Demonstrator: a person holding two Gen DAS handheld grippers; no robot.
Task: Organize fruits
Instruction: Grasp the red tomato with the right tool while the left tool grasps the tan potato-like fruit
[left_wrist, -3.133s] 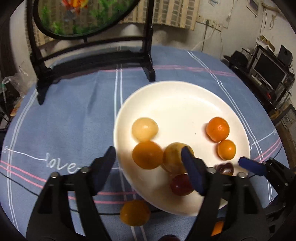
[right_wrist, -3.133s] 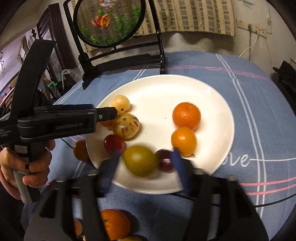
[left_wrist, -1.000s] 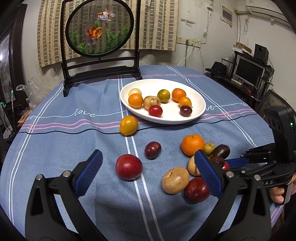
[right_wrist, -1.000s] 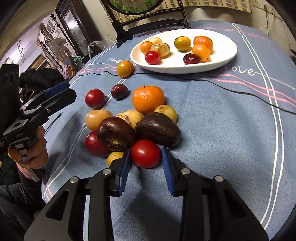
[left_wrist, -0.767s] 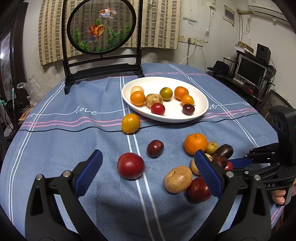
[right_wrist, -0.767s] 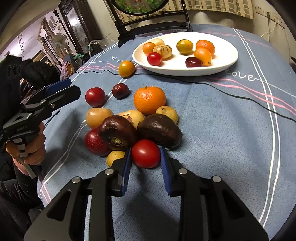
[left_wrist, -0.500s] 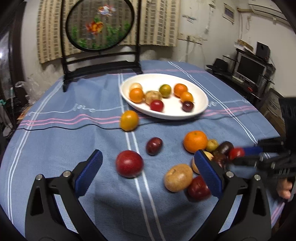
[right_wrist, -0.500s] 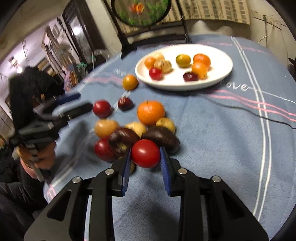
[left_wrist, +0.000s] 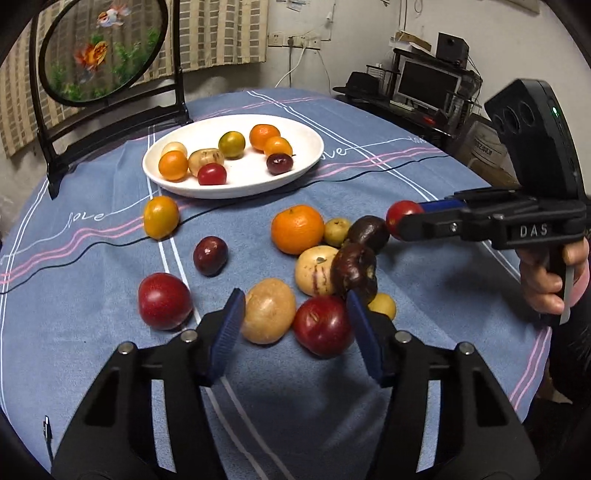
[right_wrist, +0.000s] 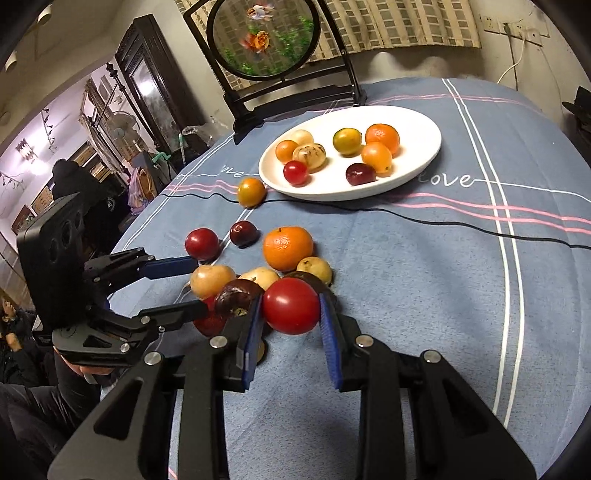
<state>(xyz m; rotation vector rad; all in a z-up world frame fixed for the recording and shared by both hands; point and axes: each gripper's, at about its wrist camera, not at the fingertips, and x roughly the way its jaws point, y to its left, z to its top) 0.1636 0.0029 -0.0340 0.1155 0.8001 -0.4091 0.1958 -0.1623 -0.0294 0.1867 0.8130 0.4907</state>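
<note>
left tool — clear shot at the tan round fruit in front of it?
Probably yes: the left tool is open, the tan round fruit lies just ahead, though the dark red apple crowds its right side.

The tablecloth (left_wrist: 424, 266) at lower right is matt blue woven cloth. The plate (left_wrist: 306, 162), upper centre, looks like smooth glossy white ceramic. The red tomato (right_wrist: 291, 305) has taut shiny skin; the dark fruit (left_wrist: 355, 269) beside it looks dull and wrinkled.

Red tomato (right_wrist: 290, 305) held off blue cloth between gripper pads. Eight small fruits gathered on white plate (right_wrist: 424, 168). Orange (right_wrist: 287, 248) and mixed fruits clustered loose on cloth nearby.
</note>
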